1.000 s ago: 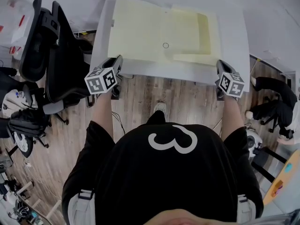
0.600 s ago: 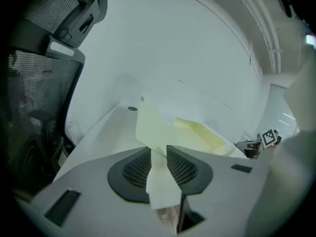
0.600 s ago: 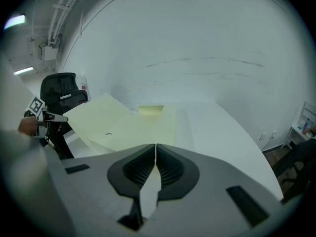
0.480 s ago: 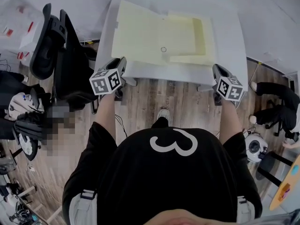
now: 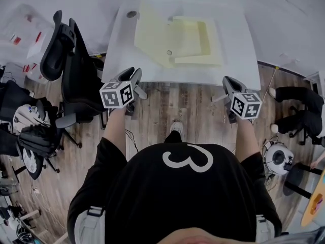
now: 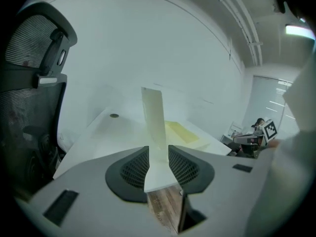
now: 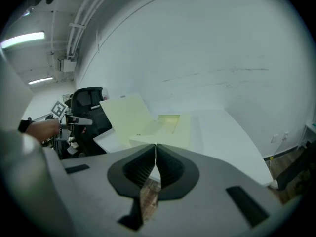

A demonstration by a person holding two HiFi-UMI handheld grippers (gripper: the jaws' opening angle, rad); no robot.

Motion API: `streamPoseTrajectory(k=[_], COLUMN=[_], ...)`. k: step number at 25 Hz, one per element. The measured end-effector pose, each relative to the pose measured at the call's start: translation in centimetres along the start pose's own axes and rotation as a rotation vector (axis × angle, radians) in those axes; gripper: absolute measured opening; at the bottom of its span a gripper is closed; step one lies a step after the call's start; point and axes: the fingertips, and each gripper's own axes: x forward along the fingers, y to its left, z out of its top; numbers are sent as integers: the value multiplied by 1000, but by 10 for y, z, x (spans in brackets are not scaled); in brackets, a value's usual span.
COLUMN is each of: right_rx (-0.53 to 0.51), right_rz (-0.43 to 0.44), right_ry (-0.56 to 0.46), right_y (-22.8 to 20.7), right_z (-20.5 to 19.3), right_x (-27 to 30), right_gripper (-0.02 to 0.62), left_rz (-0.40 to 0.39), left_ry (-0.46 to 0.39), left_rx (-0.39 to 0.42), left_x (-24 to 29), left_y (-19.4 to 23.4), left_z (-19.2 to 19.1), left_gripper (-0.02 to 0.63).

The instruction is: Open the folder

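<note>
The pale yellow folder (image 5: 190, 39) lies open on the white table (image 5: 238, 60). Its left cover (image 6: 154, 117) stands raised off the table, and the right gripper view shows that cover (image 7: 129, 115) tilted up. My left gripper (image 5: 134, 78) hovers over the floor just short of the table's front edge. Its jaws (image 6: 159, 154) have just been opening and hold a narrow gap with nothing in it. On the other side, my right gripper (image 5: 227, 83) is also back from the edge, its tips (image 7: 155, 147) touching, with nothing held.
Black office chairs (image 5: 66, 70) stand close to the table's left side. A round grommet (image 5: 131, 14) sits in the table's far left corner. Another person's legs (image 5: 297, 105) show at the right. Wood floor (image 5: 177, 105) lies between me and the table.
Both grippers have drawn back from the table's front edge toward me and risen. The folder's left cover, flat before, now looks narrower and stands raised.
</note>
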Motion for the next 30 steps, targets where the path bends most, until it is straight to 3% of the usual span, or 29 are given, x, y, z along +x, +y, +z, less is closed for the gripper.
streamPoseTrajectory(k=[9,13,18,23,30], right_rx=[-128,-121,-109,-119,-98], right_rz=[132,284,418,486,517], right_ry=[-101,-148,-199,-230,-268], right_y=[67,114,162,190,197], right_z=[2,1,6,15,15], right_x=[-103,-147,-198,-231,-255], right_gripper=[25,25,25,23,23], left_rz=[-158,-270,-401,-503,-553], left_ry=[-52,-90,-117,-184,-206], left_rx=[76,99,208,254,241], left_x=[-70,-106,-154,-196,-214], left_y=[-120,-185,-258,-302,-322], left_z=[-25,-37,-41,-33,-34], left_gripper=[112,110,109,81,29])
